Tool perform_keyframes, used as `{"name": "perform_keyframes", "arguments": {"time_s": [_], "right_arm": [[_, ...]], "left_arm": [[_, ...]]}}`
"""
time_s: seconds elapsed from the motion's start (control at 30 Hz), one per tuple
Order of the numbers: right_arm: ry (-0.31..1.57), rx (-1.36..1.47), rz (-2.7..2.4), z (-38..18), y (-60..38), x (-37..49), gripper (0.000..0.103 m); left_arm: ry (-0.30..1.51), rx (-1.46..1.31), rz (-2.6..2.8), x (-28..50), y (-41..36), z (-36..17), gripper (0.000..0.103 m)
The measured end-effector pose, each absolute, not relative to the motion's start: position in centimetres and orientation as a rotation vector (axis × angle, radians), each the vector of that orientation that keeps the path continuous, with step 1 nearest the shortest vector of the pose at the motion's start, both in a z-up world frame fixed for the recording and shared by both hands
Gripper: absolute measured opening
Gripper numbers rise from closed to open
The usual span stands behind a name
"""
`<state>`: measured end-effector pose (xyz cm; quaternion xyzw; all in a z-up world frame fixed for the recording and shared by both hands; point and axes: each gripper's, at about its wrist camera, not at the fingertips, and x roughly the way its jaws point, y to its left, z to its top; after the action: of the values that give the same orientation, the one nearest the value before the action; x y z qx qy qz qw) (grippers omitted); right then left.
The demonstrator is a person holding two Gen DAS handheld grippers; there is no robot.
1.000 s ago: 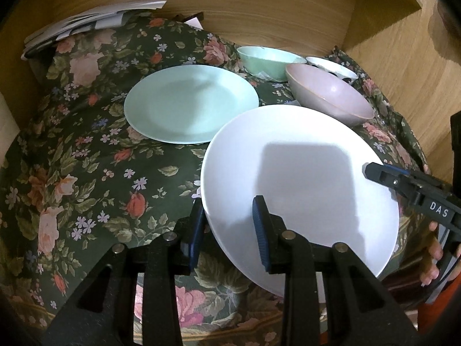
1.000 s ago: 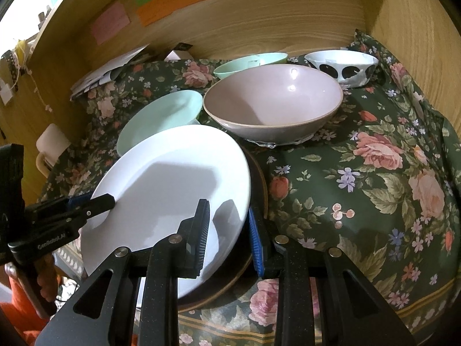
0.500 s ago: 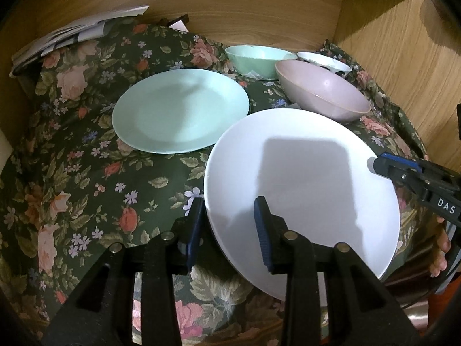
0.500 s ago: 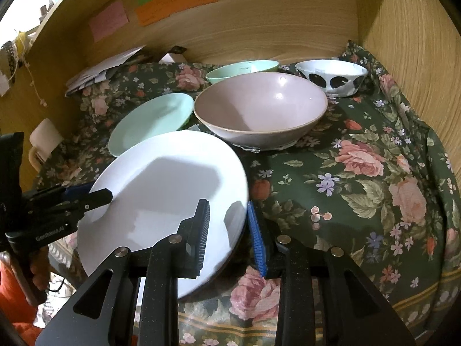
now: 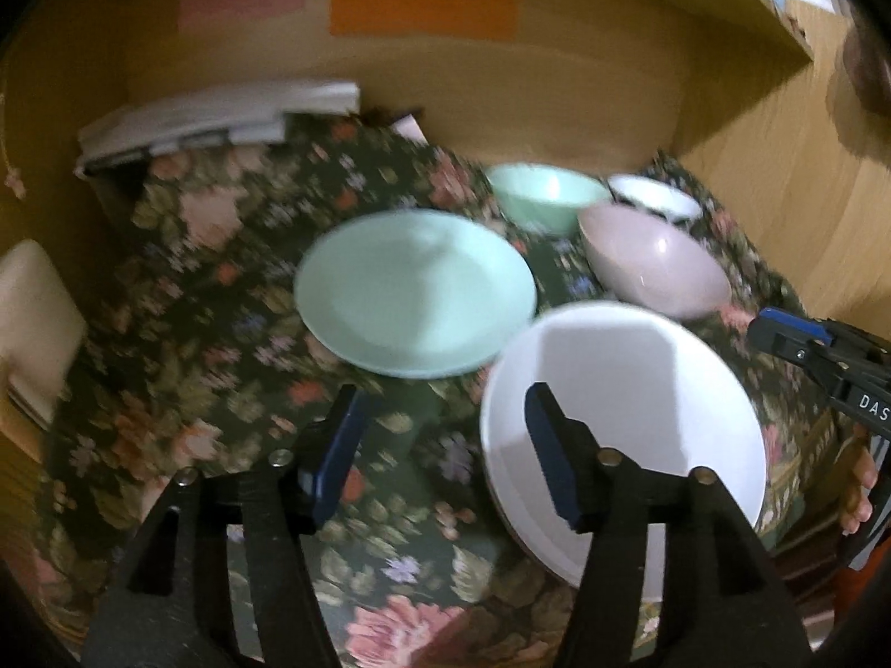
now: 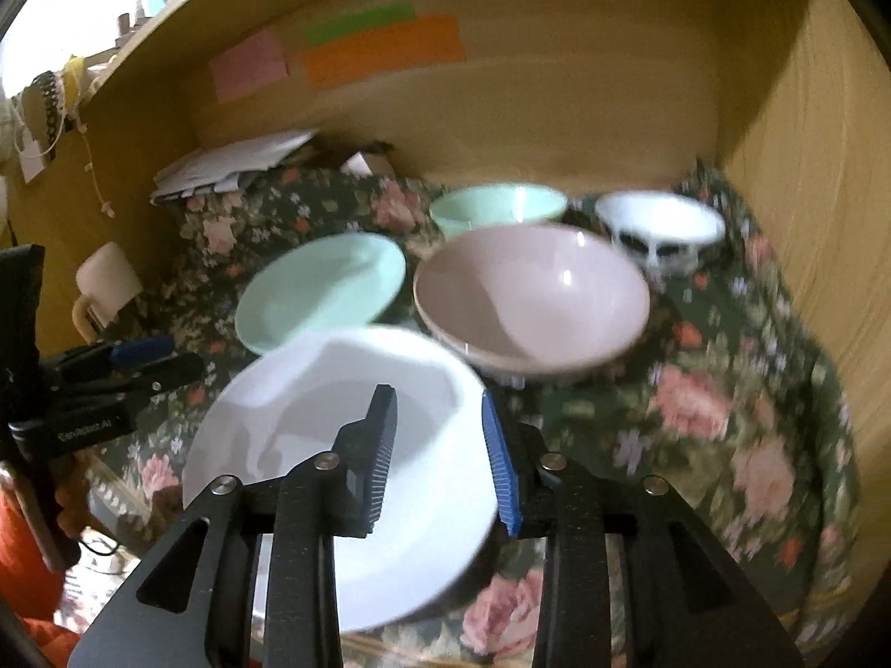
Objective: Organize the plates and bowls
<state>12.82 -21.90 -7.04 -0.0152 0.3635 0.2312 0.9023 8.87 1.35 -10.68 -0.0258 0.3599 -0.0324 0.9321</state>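
Note:
A white plate (image 5: 623,417) lies at the front of the floral cloth; it also shows in the right wrist view (image 6: 334,445). My left gripper (image 5: 445,445) is open, with the plate's left rim beside its right finger. My right gripper (image 6: 440,440) is open around the plate's right rim, jaws apart from it. Behind lie a mint plate (image 5: 415,292) (image 6: 323,289), a pink bowl (image 5: 651,261) (image 6: 529,295), a mint bowl (image 5: 546,200) (image 6: 495,209) and a black-and-white bowl (image 5: 654,200) (image 6: 660,228).
Wooden walls (image 6: 807,222) close the nook at the back and right. A paper stack (image 5: 217,117) lies back left. A cream mug (image 6: 106,284) stands at the left. Sticky notes (image 6: 378,50) hang on the back wall.
Both grippers have pulled back and risen, so the dishes look smaller. My left gripper opened wider and shifted left off the white plate. The plate lies where it was.

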Motion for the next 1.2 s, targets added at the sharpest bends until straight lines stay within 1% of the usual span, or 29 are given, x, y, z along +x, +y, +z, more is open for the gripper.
{"name": "perform_keyframes", "arguments": {"time_s": [0.1, 0.17, 0.27, 0.4, 0.63, 0.93, 1.03, 1.17, 1.2], "right_arm": [[0.716, -0.048, 0.493, -5.7, -21.2, 13.5, 0.032], [0.704, -0.049, 0.518, -4.8, -20.7, 14.2, 0.033], [0.704, -0.043, 0.553, -4.1, -19.8, 15.3, 0.034], [0.712, -0.057, 0.575, -3.7, -18.3, 16.8, 0.034], [0.775, -0.103, 0.616, -4.8, -14.6, 20.7, 0.035], [0.889, -0.202, 0.676, -7.2, -11.7, 25.3, 0.035], [0.937, -0.235, 0.687, -8.1, -10.8, 26.9, 0.035], [0.998, -0.274, 0.697, -9.2, -9.7, 28.7, 0.035], [1.010, -0.282, 0.697, -9.5, -9.5, 29.2, 0.035]], "left_arm": [[0.689, -0.073, -0.038, 8.9, 2.6, -9.5, 0.067], [0.653, -0.089, -0.018, 8.9, 3.6, -8.7, 0.076], [0.610, -0.112, 0.011, 9.2, 5.0, -7.9, 0.087], [0.591, -0.124, 0.048, 10.2, 6.5, -7.8, 0.092], [0.705, -0.187, 0.057, 14.1, 9.0, -10.1, 0.092], [0.838, -0.220, 0.087, 17.8, 10.2, -13.5, 0.092], [0.857, -0.235, 0.088, 18.6, 10.4, -14.0, 0.088], [0.885, -0.245, 0.081, 19.3, 10.7, -14.6, 0.075], [0.891, -0.247, 0.081, 19.4, 10.7, -14.8, 0.073]]}}
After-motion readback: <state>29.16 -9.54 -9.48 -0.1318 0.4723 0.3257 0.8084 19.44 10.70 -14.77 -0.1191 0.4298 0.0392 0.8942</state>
